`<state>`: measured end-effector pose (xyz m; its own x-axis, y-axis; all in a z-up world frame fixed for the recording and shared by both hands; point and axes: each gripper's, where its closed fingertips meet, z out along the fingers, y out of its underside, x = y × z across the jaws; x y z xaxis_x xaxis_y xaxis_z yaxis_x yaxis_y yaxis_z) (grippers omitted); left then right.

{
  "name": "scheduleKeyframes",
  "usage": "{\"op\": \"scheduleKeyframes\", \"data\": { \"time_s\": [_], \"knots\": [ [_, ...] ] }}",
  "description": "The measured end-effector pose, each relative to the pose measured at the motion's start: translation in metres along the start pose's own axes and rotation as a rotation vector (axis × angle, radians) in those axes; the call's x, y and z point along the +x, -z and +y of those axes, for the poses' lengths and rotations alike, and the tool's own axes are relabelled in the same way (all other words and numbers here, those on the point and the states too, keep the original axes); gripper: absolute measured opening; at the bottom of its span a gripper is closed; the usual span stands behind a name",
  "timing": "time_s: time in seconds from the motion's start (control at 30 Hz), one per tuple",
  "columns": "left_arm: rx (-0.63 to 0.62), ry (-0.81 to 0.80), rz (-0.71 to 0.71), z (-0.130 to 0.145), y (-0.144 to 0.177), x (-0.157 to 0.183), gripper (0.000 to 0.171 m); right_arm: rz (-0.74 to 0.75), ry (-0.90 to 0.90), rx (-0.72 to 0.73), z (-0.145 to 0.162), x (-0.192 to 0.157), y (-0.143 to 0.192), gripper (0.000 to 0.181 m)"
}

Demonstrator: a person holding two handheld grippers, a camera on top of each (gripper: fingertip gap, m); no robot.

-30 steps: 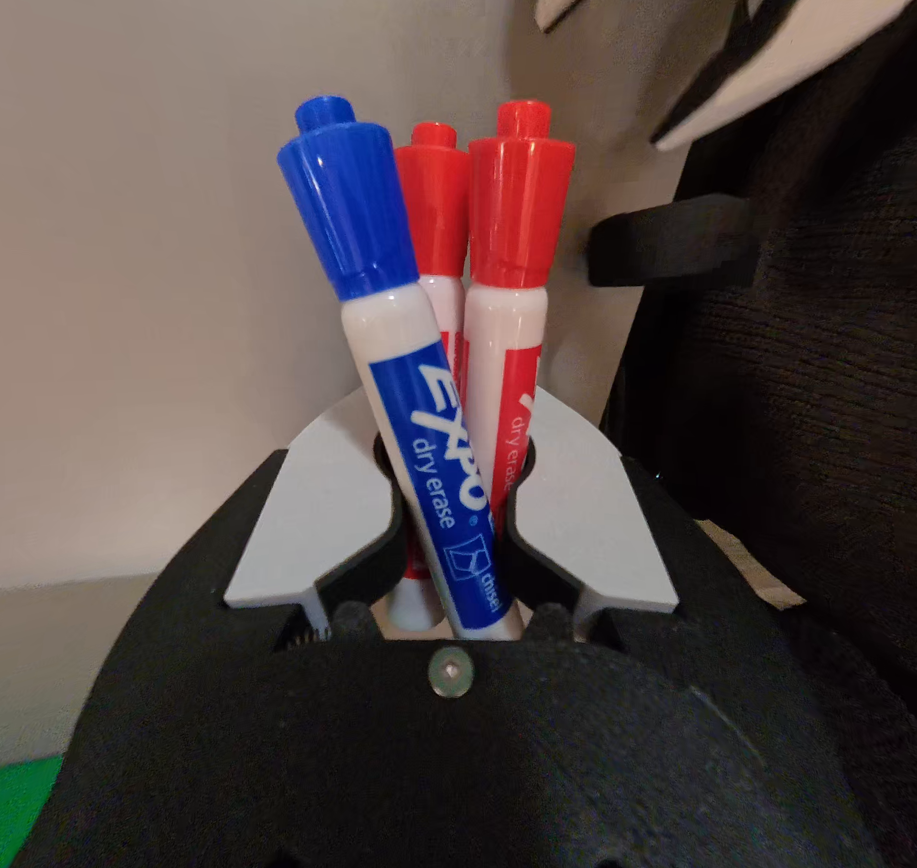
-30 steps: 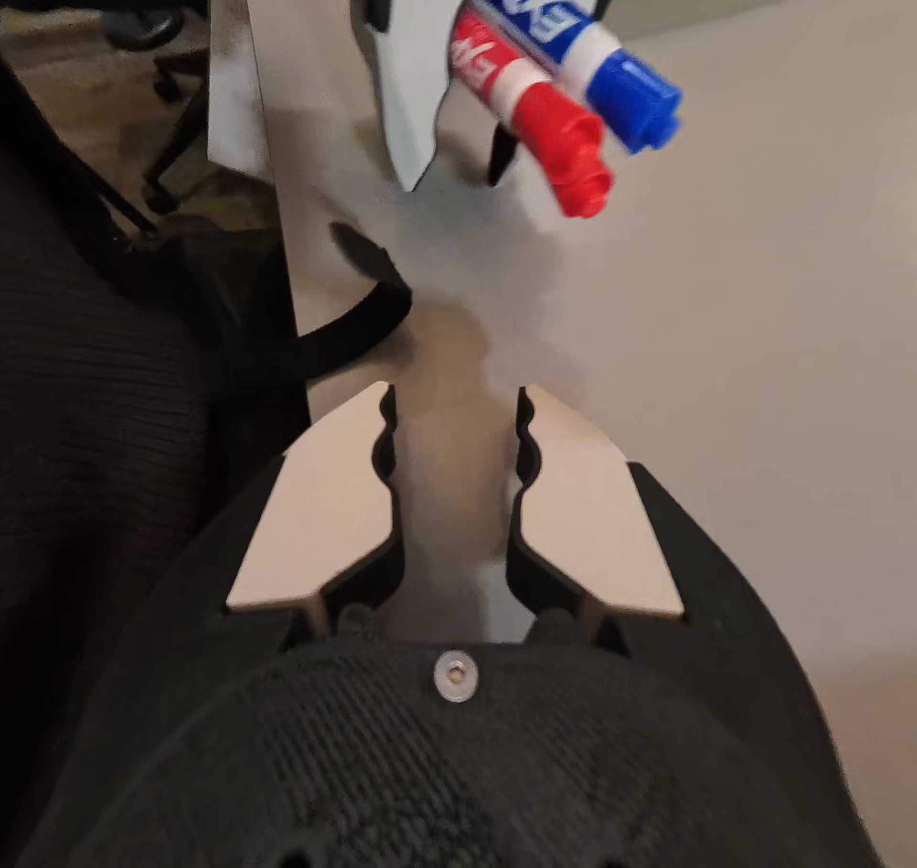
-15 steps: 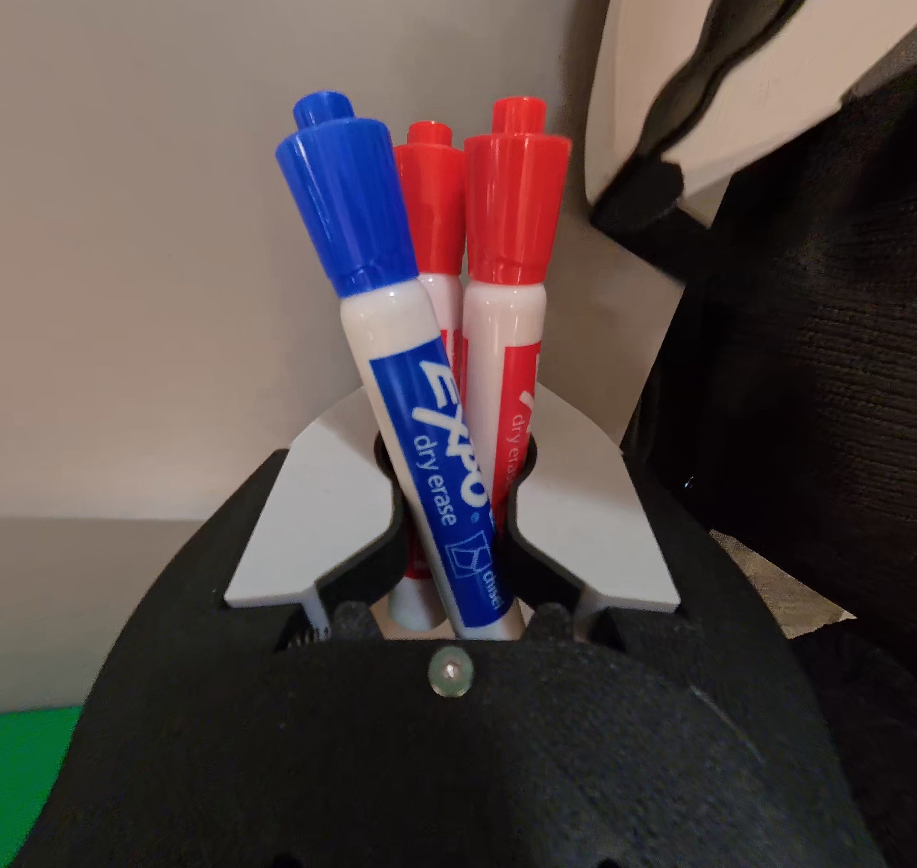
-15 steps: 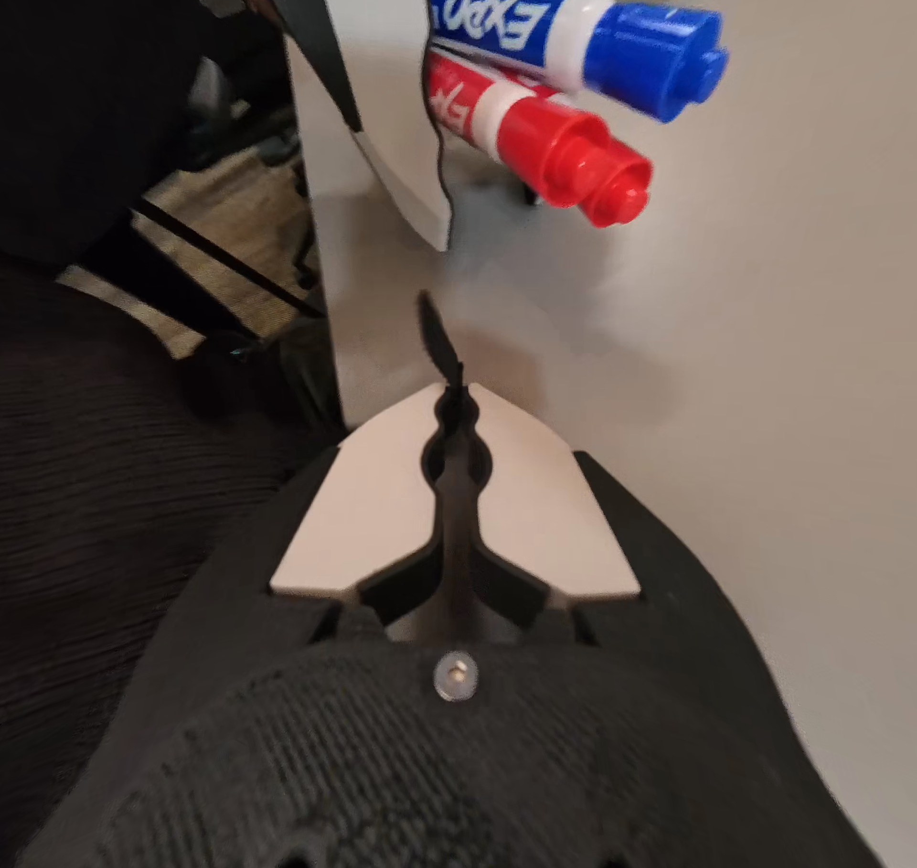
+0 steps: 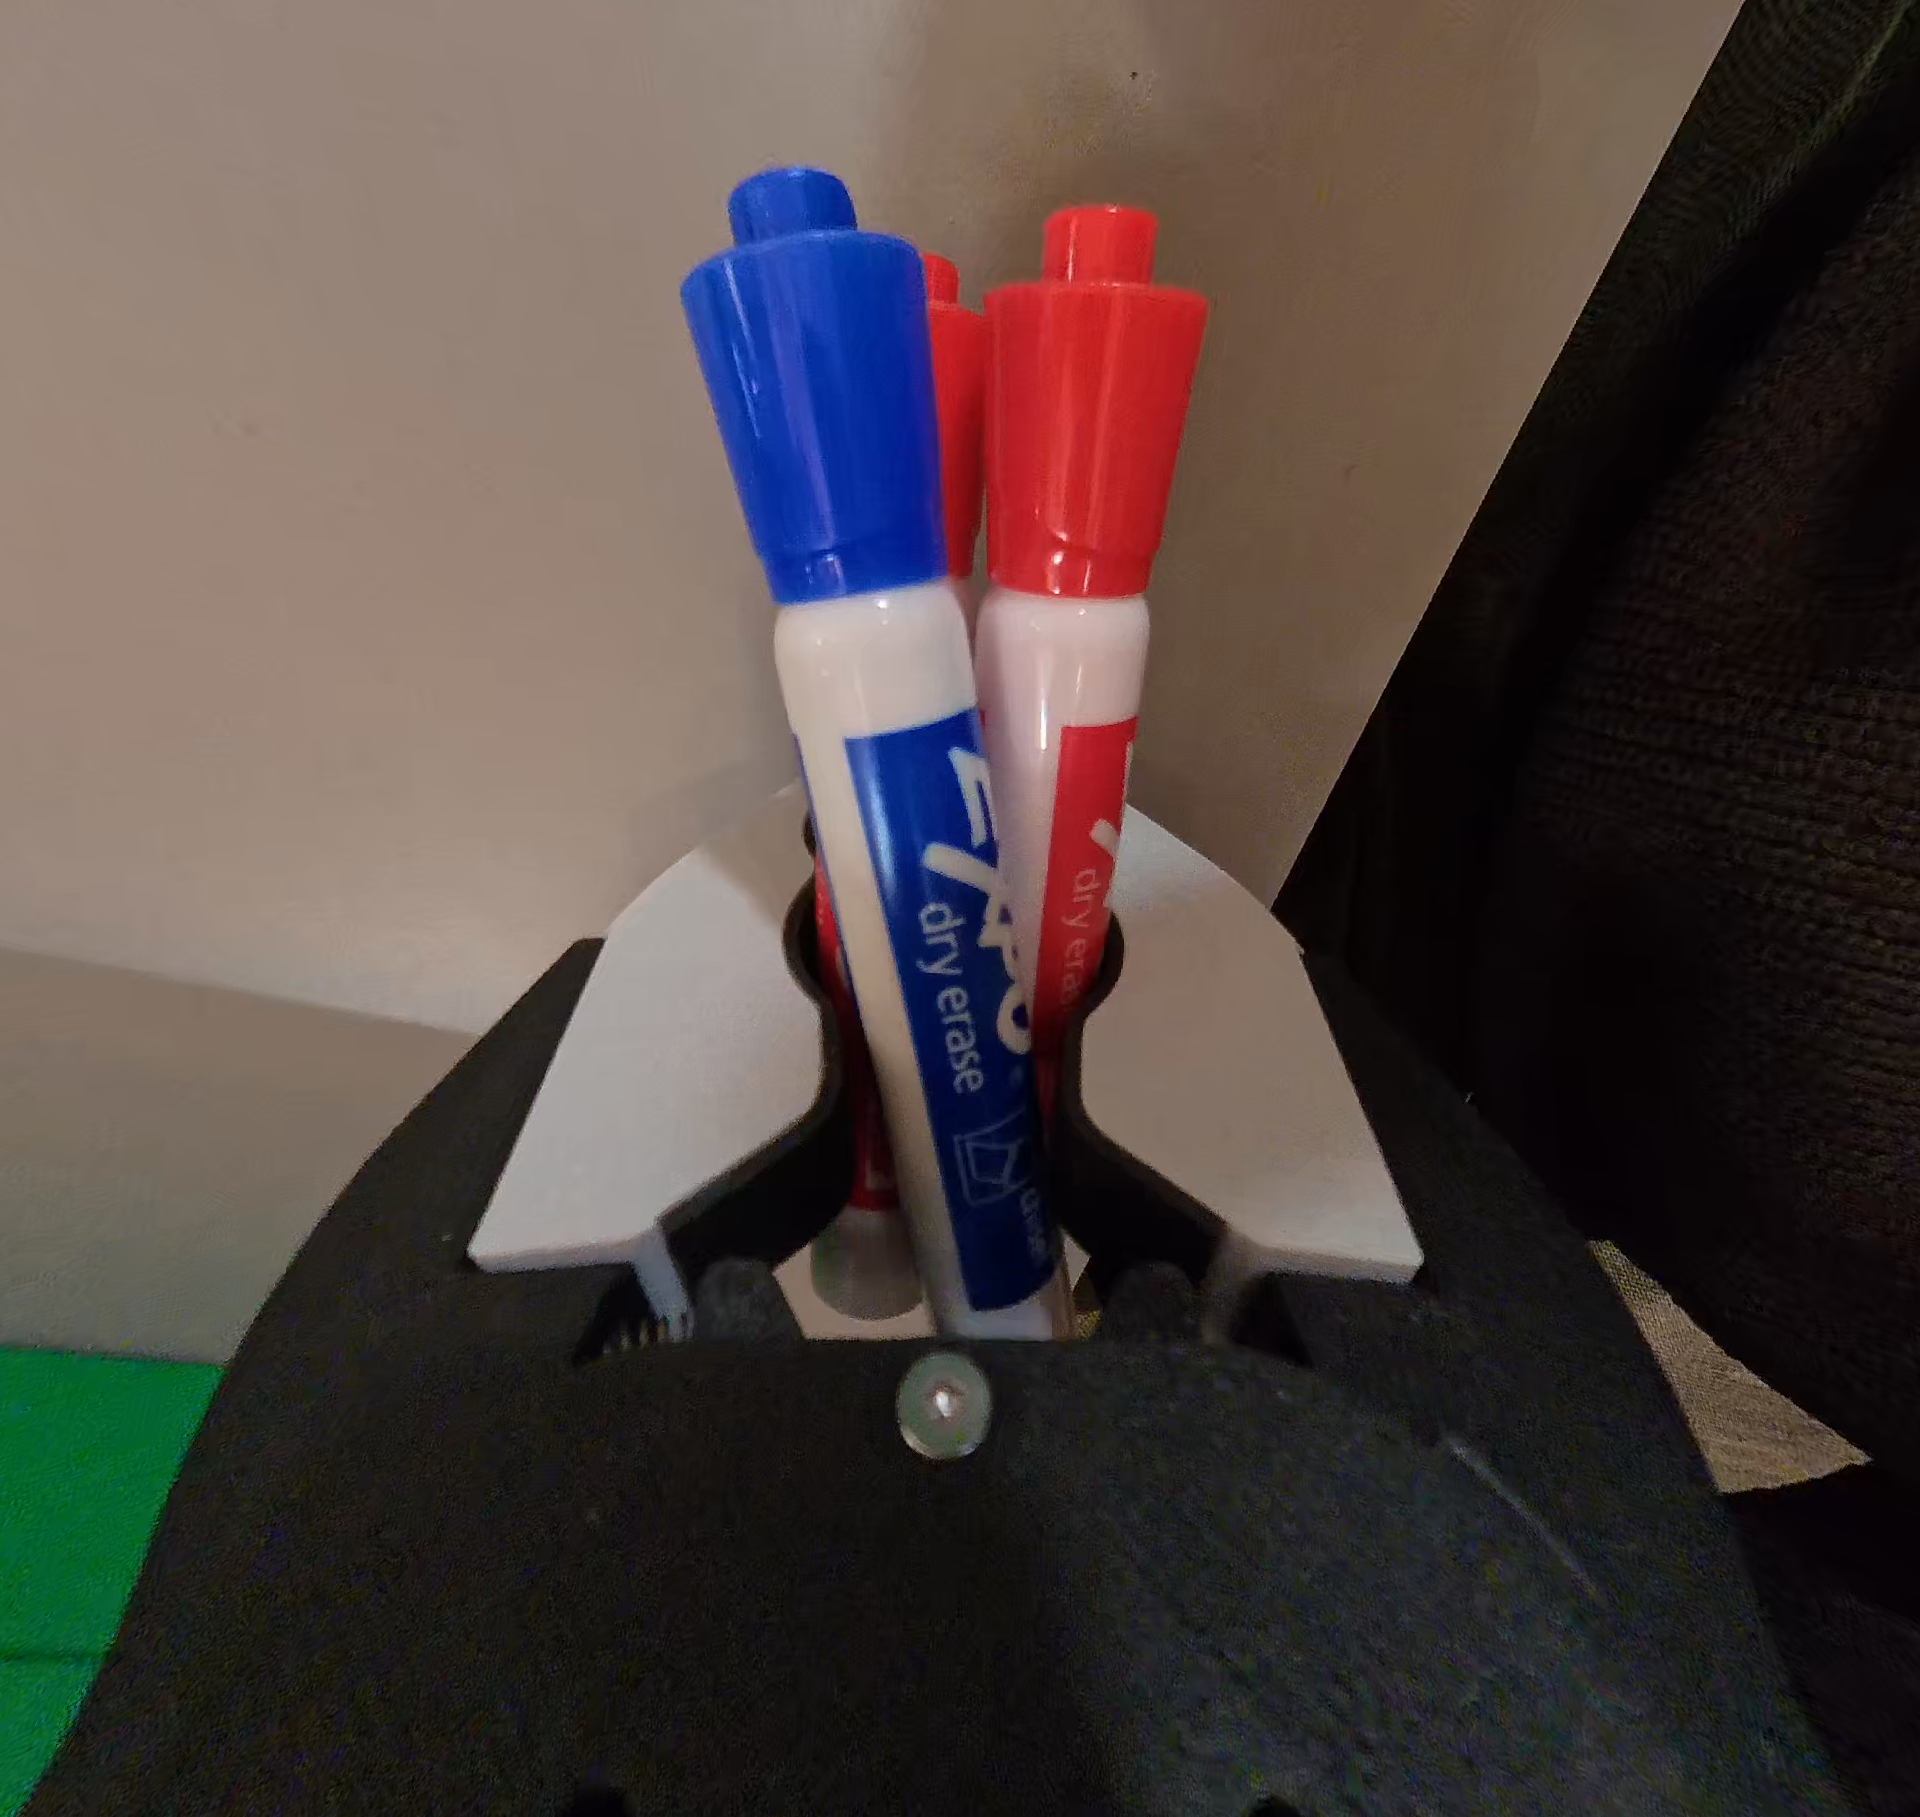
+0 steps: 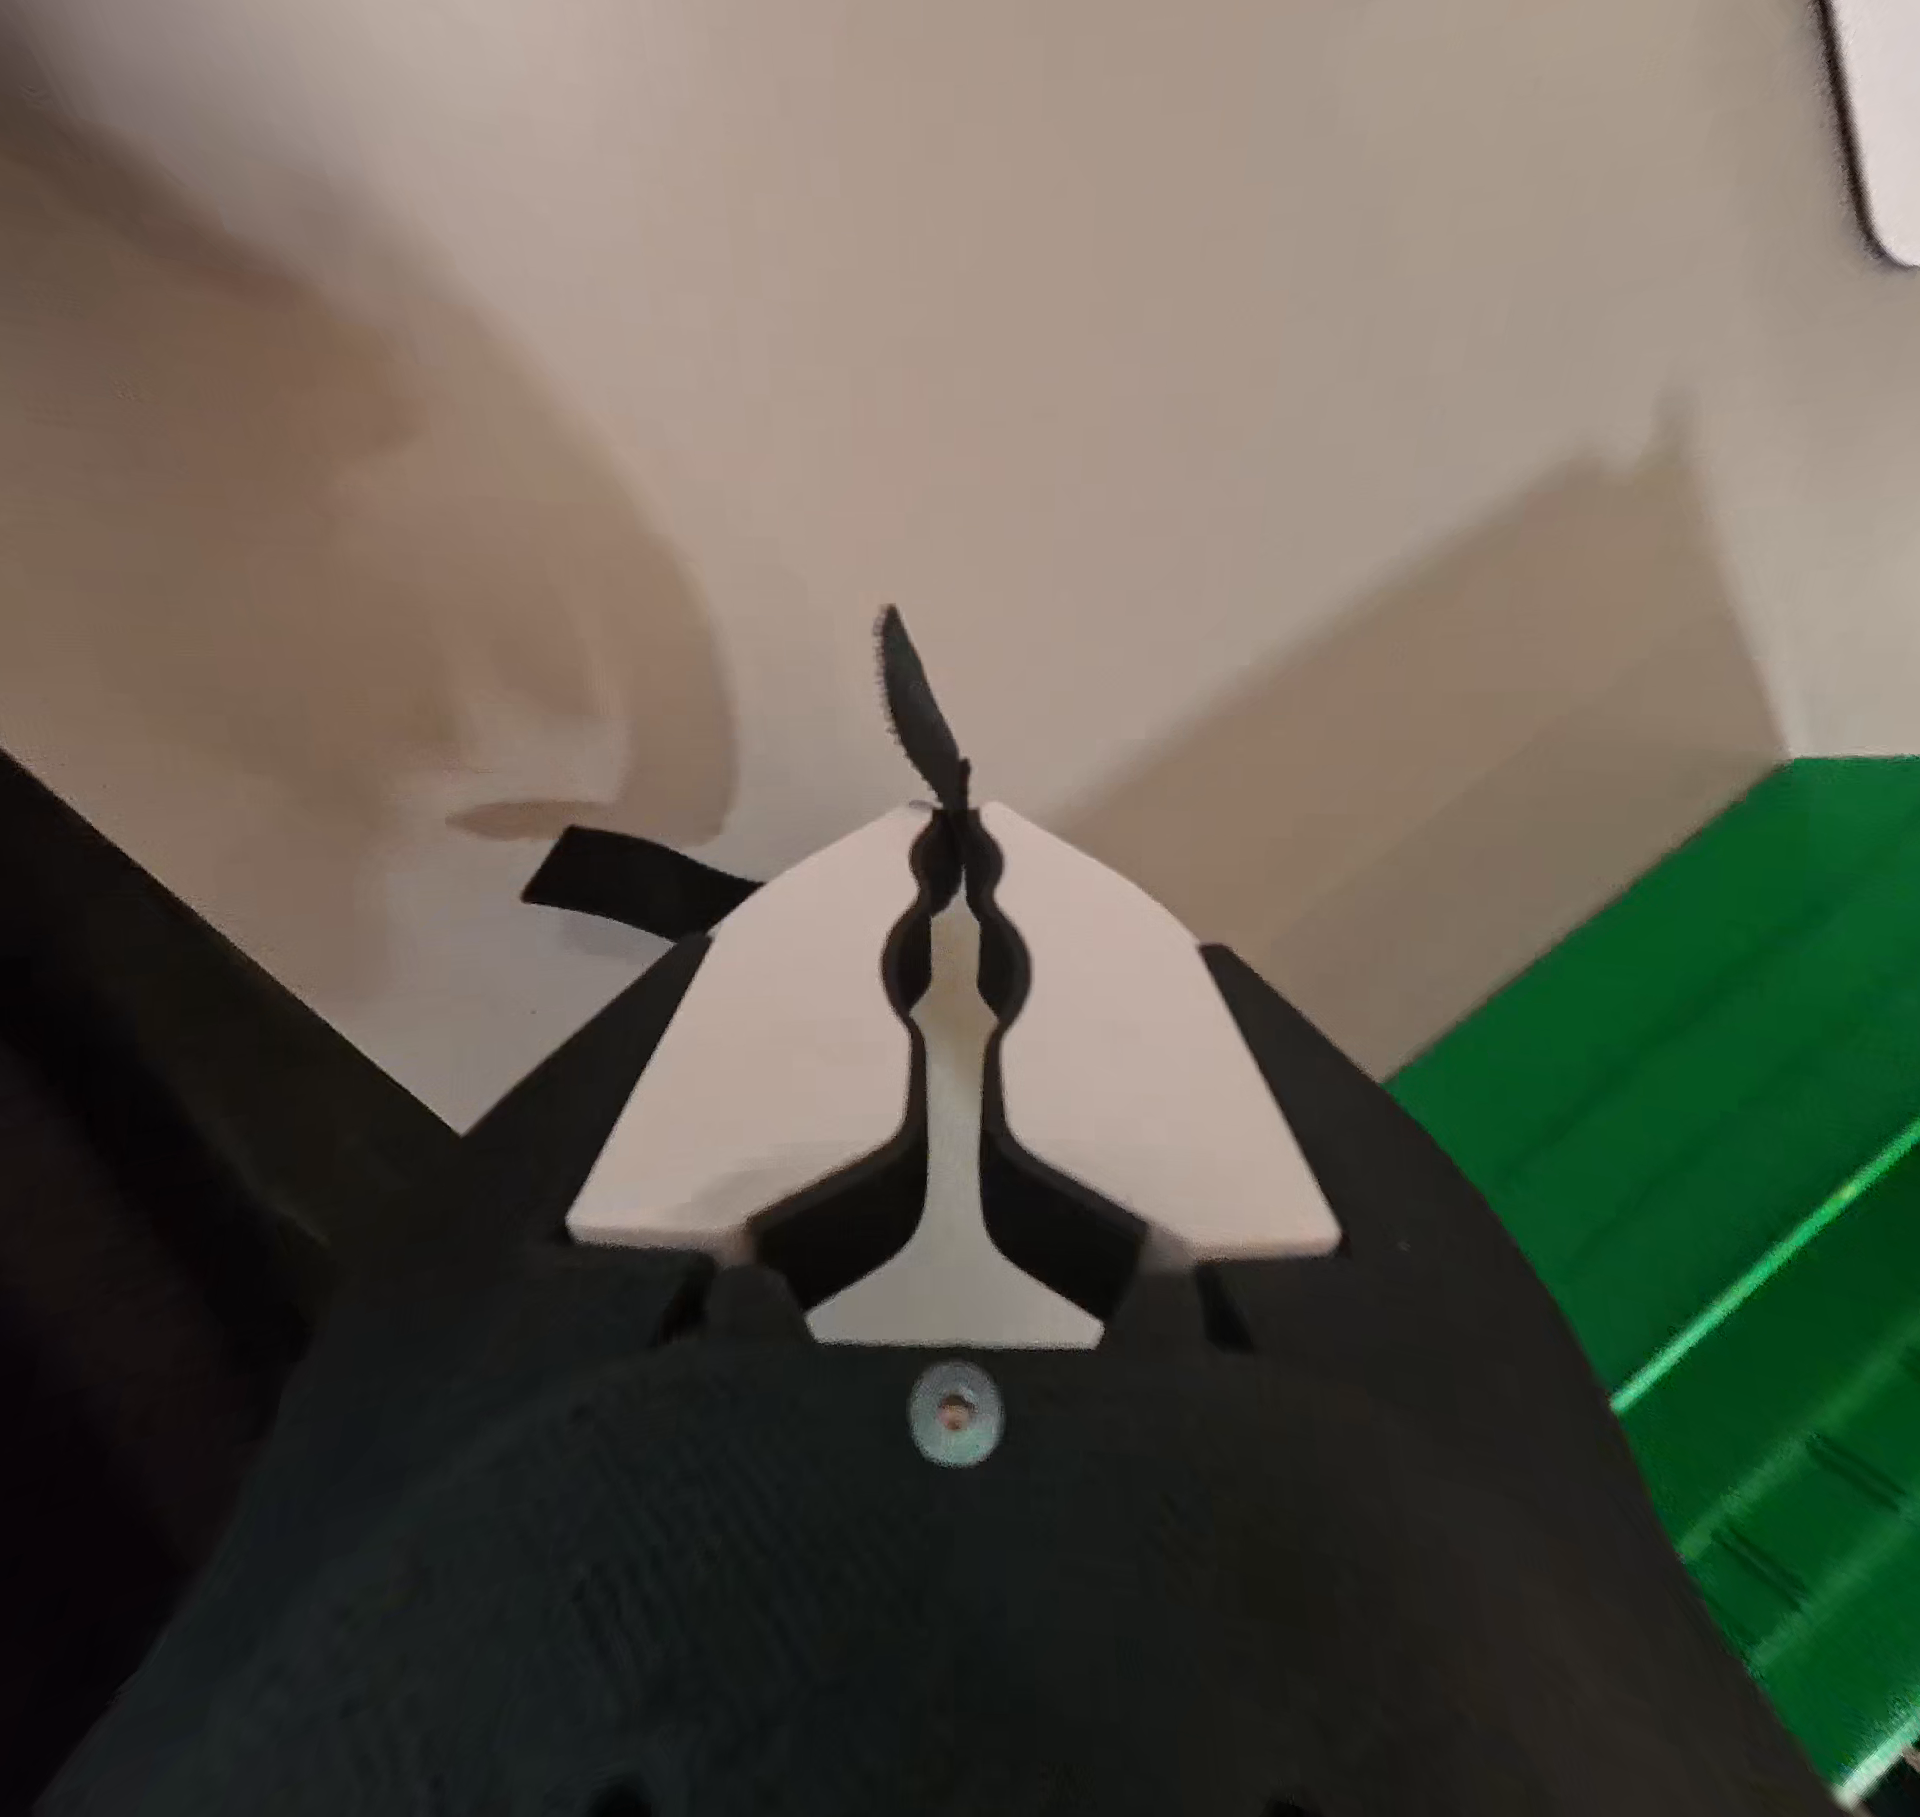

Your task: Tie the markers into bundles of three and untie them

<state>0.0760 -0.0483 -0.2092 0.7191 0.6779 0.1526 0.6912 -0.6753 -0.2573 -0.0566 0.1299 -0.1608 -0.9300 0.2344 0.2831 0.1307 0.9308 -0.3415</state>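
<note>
My left gripper [image 5: 951,894] is shut on a bundle of three dry-erase markers standing upright between its white fingers: a blue-capped marker [image 5: 831,437] in front at the left, a red-capped marker [image 5: 1091,437] at the right, and a second red marker [image 5: 956,354] mostly hidden behind them. My right gripper [image 6: 951,817] is shut on a thin black strap [image 6: 920,713], whose free end sticks up past the fingertips. A further stretch of the strap [image 6: 634,884] runs off to the left of the fingers. A beige tabletop [image 6: 1143,313] lies under both.
A green board [image 6: 1714,1144] lies at the right in the right wrist view and shows at the lower left in the left wrist view [image 5: 83,1518]. Dark knitted fabric [image 5: 1714,728] fills the right of the left wrist view. A white, dark-edged object [image 6: 1881,53] sits at the top right. The left gripper's tips are roughly 25 centimeters from the right gripper's.
My right gripper closed on the black strap, then swung away with it; the left gripper and markers left its view. The right gripper left the left wrist view. The markers stay clamped.
</note>
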Motion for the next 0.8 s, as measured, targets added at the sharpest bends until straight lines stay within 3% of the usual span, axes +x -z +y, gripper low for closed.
{"op": "scheduleKeyframes", "data": {
  "time_s": [0.1, 0.23, 0.37, 0.5, 0.6, 0.7, 0.8],
  "knots": [
    [-0.002, -0.005, -0.013, 0.000, 0.000, 0.000, 0.044, 0.027, 0.023, -0.031, 0.002, 0.000, -0.018, 0.009],
    [0.003, 0.003, -0.011, 0.000, 0.000, 0.000, 0.044, -0.077, -0.106, 0.176, -0.026, 0.001, -0.027, 0.055],
    [0.013, 0.013, 0.001, 0.000, 0.000, 0.000, 0.044, -0.189, -0.278, 0.449, -0.045, 0.026, 0.003, 0.054],
    [0.019, 0.023, 0.016, -0.001, 0.000, 0.001, 0.044, -0.290, -0.256, 0.638, -0.039, 0.038, 0.022, 0.043],
    [0.017, 0.018, 0.018, -0.001, 0.001, 0.001, 0.044, -0.289, -0.120, 0.573, -0.017, 0.030, 0.003, 0.054],
    [0.012, 0.015, 0.017, 0.000, 0.001, 0.001, 0.044, -0.293, -0.010, 0.361, 0.007, 0.008, -0.020, 0.060],
    [0.012, 0.015, 0.016, 0.000, 0.000, 0.001, 0.044, -0.172, 0.135, 0.202, 0.022, 0.003, -0.036, 0.062]
  ]
}}
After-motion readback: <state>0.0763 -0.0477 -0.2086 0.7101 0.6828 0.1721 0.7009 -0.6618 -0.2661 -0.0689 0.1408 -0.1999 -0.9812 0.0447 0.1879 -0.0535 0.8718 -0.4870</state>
